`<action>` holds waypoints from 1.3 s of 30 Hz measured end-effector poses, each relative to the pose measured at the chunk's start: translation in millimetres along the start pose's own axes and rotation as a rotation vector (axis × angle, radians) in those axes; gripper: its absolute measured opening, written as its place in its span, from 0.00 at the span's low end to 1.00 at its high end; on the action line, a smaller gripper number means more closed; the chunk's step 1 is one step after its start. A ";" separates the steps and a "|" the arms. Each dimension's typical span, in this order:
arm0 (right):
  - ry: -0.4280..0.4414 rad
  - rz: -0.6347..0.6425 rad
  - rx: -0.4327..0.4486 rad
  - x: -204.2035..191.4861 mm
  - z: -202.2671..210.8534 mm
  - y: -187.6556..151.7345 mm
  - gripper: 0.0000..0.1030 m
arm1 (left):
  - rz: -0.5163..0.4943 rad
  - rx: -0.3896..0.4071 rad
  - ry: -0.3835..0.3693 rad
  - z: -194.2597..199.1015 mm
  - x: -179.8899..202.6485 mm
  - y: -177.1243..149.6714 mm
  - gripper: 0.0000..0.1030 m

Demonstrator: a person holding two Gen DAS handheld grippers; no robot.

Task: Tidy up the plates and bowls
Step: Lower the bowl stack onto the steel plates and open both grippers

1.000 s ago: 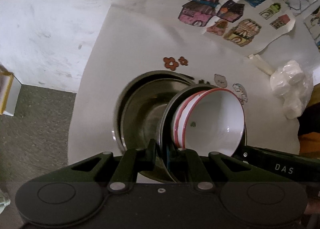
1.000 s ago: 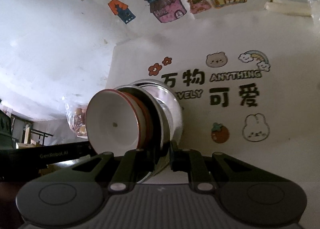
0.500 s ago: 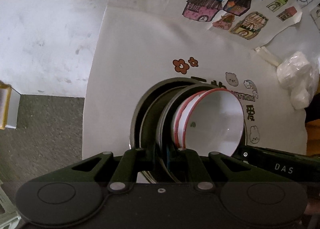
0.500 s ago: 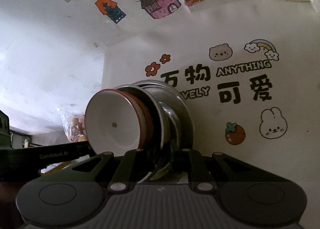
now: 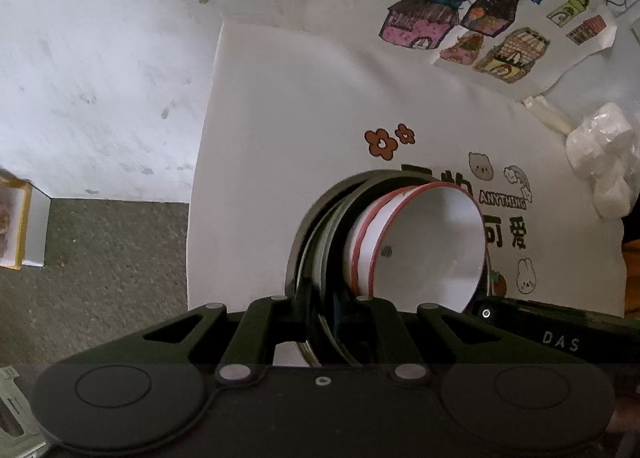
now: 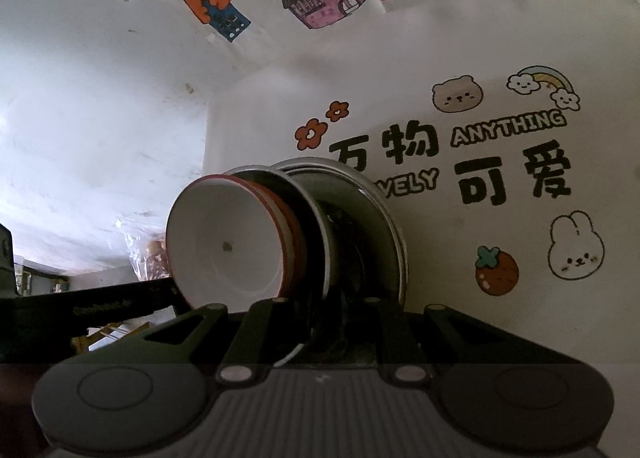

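Steel plates (image 5: 316,258) with nested bowls (image 5: 432,250) sit clamped between both grippers' jaws.

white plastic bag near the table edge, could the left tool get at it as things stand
Probably not. The left tool is shut on the rim of the stack of metal plates with the red-rimmed bowls, which it shares with the right tool. The white plastic bag lies unobstructed on the table, but neither tool is free.

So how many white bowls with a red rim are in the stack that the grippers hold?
2. One bowl is on top, open side showing. The second bowl sits nested under it, only its red rim visible. Below them are metal dishes; more bowls may be hidden there.
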State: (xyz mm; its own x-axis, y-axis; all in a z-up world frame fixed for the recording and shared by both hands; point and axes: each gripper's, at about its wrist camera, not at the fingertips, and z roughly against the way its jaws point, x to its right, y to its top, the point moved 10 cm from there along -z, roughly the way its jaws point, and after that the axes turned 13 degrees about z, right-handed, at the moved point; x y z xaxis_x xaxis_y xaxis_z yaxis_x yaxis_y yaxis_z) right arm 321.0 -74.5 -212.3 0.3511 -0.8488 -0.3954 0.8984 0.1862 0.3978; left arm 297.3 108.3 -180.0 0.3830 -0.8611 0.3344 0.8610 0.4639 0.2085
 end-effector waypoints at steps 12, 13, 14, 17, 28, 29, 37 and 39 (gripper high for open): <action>0.007 -0.019 0.009 3.2 -0.8 1.8 0.14 | -0.022 0.007 0.016 -3.2 4.8 5.4 0.07; 0.006 -0.022 0.010 4.0 0.3 1.9 0.14 | -0.023 0.004 0.016 -3.6 5.2 5.1 0.07; 0.005 -0.026 0.011 4.4 1.5 2.0 0.14 | -0.022 0.002 0.015 -3.9 5.3 4.6 0.08; 0.002 -0.034 0.011 4.1 2.6 2.1 0.14 | -0.021 -0.001 0.013 -4.8 5.7 3.8 0.08; -0.016 -0.050 0.016 3.6 6.9 -1.6 0.16 | -0.027 -0.008 0.006 -7.5 7.3 2.9 0.08; -0.018 -0.050 0.017 3.8 7.4 -1.6 0.16 | -0.028 -0.008 0.005 -7.7 7.4 2.8 0.08; -0.031 -0.057 0.031 4.1 12.0 -3.2 0.17 | -0.033 -0.015 0.004 -8.5 7.5 0.5 0.09; -0.034 -0.058 0.033 4.1 13.5 -3.7 0.17 | -0.033 -0.015 0.005 -8.4 7.5 0.1 0.09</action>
State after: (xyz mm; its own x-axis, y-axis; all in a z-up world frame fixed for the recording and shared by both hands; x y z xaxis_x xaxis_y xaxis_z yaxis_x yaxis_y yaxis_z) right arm 315.6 -85.4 -204.2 0.2887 -0.8740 -0.3909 0.9076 0.1199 0.4024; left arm 303.0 100.1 -185.2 0.3561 -0.8767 0.3233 0.8779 0.4324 0.2057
